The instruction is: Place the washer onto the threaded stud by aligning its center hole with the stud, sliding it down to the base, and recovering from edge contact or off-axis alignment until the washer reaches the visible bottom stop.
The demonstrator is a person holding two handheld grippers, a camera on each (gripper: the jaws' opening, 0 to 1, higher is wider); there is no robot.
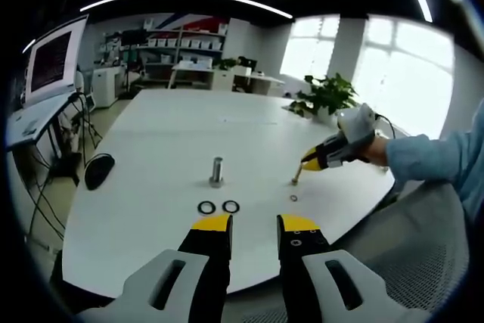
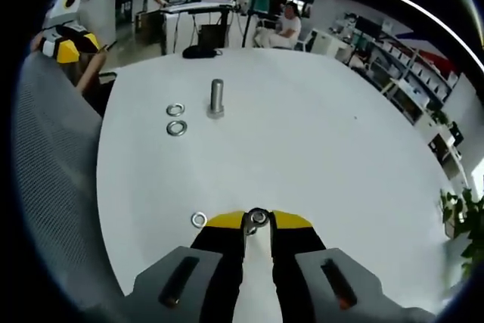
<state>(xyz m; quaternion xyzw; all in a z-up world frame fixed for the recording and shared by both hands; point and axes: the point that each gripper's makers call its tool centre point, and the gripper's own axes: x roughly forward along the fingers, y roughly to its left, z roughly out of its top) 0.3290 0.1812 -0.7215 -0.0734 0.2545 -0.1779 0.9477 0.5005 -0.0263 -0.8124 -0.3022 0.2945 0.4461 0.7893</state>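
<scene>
Two washers (image 2: 176, 119) lie left of the stud (image 2: 217, 98) at upper centre; your right gripper (image 2: 258, 218) pinches a washer (image 2: 259, 217) at lower centre, another washer (image 2: 199, 219) just left. Your left gripper (image 1: 253, 223) hangs spread.

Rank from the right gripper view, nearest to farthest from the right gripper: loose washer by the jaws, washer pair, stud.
1. Loose washer, just left of the right gripper.
2. Washer pair, farther out, left of the stud.
3. Stud, upright, slightly beyond the pair.
</scene>
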